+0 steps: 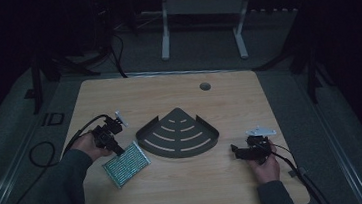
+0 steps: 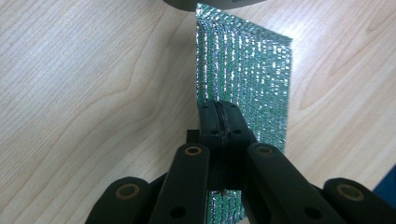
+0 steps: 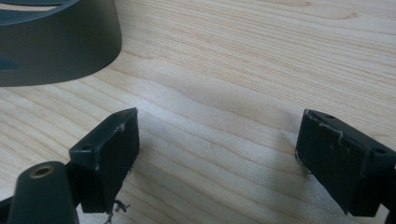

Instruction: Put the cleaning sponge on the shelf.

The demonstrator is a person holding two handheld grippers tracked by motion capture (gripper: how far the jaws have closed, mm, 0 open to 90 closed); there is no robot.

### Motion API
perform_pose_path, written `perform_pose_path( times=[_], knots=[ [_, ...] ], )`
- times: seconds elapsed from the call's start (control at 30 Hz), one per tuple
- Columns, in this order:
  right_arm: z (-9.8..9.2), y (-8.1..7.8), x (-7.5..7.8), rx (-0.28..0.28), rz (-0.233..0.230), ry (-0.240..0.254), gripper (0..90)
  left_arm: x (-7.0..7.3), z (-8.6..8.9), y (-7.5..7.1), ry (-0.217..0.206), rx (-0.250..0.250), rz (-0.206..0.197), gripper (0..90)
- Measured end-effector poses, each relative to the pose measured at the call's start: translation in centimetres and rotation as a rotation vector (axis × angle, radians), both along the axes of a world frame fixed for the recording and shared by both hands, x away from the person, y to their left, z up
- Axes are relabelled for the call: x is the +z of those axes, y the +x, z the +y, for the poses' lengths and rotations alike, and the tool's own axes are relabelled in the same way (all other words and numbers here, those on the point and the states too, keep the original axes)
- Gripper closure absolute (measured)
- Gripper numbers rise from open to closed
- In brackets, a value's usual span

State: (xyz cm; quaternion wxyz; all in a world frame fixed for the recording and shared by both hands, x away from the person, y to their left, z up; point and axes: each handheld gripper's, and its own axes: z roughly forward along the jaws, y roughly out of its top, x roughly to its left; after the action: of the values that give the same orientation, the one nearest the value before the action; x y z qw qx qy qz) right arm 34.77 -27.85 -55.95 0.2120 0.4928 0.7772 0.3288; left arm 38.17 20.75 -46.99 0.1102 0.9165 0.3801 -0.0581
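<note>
Left gripper (image 1: pixel 119 149) pinches the green sponge; right gripper (image 1: pixel 236 149) rests released

We see the left jaws clenched on the glittery green sponge (image 1: pixel 126 164), which lies near the worktop's (image 1: pixel 228 95) left edge, just beside the dark fan-shaped tray (image 1: pixel 177 132) at mid-worktop. Near the right edge, our right gripper's jaws stand wide apart over bare wood, grasping nothing, facing the tray's curved wall

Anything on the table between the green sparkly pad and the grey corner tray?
Nothing visible. The left gripper is shut on the pad, which sits just left of the tray over bare wood. The right gripper, open, is at the tray's other side.
</note>
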Motion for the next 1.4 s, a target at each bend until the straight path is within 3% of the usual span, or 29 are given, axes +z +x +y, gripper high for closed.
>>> perform_pose_path(
  times=[0.83,1.4],
  knots=[
    [0.0,0.0,0.0,0.000,0.000,0.000,13.2,4.3,0.9,0.6,0.019,0.085,-0.082,90.0],
    [0.0,0.0,0.0,0.000,0.000,0.000,13.2,6.5,-0.9,2.5,0.008,0.092,-0.097,90.0]
  ],
)
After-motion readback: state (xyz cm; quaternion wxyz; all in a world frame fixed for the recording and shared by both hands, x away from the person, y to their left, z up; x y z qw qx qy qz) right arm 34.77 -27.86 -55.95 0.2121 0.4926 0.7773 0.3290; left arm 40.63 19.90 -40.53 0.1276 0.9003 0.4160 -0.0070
